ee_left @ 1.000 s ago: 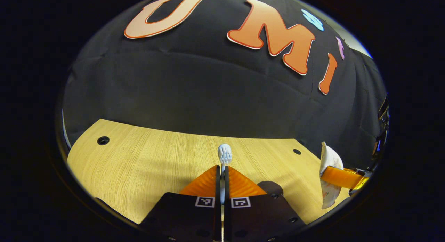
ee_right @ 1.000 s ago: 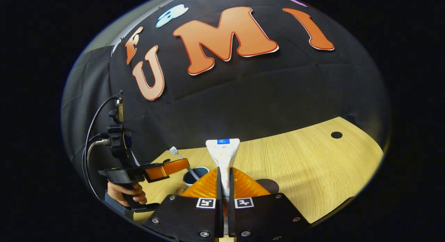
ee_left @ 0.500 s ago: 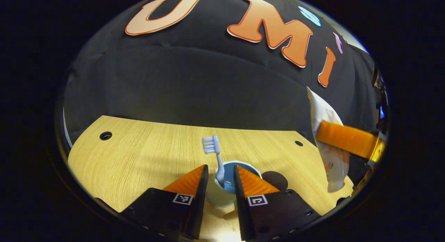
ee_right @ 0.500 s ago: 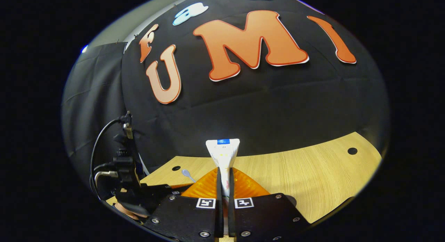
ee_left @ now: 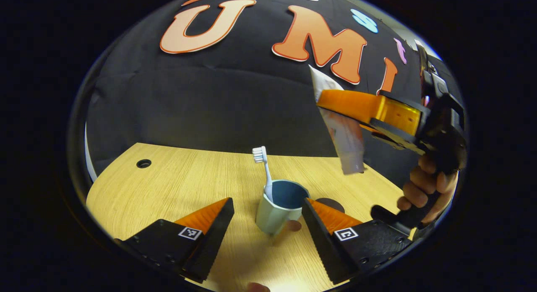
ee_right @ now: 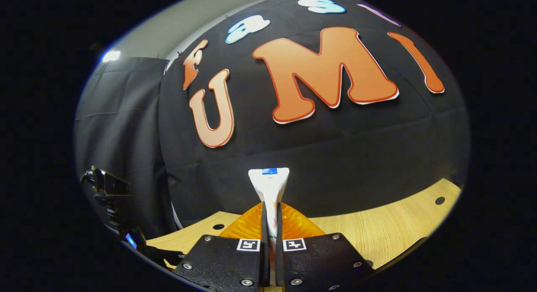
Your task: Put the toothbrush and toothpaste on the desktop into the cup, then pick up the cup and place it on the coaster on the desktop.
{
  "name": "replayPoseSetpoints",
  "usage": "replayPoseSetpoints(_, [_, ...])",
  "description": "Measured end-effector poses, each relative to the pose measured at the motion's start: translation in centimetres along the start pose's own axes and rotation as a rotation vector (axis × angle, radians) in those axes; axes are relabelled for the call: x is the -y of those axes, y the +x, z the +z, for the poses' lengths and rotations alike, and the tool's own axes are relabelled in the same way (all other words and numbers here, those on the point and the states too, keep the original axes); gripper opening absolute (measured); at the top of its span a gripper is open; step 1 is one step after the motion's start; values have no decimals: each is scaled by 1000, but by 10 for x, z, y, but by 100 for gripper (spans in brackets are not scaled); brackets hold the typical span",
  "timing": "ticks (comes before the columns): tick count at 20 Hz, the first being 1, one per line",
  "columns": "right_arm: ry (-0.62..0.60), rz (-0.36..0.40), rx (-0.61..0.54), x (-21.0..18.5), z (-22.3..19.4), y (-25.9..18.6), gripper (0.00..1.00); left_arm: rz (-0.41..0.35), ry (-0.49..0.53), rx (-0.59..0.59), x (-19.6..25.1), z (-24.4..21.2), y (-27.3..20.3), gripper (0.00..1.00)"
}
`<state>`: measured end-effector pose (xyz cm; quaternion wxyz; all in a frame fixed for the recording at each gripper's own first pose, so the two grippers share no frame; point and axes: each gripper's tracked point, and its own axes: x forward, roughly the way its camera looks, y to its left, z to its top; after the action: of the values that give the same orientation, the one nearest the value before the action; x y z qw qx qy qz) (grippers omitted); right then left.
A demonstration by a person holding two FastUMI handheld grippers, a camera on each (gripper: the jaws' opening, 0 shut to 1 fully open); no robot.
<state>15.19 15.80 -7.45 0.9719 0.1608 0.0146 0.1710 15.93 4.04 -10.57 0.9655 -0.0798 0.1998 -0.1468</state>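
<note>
Left gripper [ee_left: 265,208] spread wide, fingers either side of the cup [ee_left: 279,206], not touching it. Cup upright on the desk [ee_left: 176,187], toothbrush [ee_left: 263,170] standing inside, bristles up, leaning on the rim. Coaster [ee_left: 331,204] just behind the cup. Right gripper [ee_right: 270,222] clamped on the toothpaste [ee_right: 269,187], held high above the desk, to the right of the cup.
</note>
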Motion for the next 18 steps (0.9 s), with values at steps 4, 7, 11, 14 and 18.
replayPoseSetpoints(4, [-28,34,61,-4,-5,10,5,33,28,51,-10,9,-23,98])
replayPoseSetpoints(7, [-28,48,52,-7,-18,16,6,49,22,75,-19,12,-35,98])
replayPoseSetpoints(11, [-21,44,-3,-5,-51,29,6,62,18,85,-27,12,-40,98])
replayPoseSetpoints(14, [-13,30,-41,1,-71,33,6,69,14,72,-32,4,-37,98])
replayPoseSetpoints(18, [0,32,-67,0,-89,36,6,84,-3,46,-38,-7,-37,98])
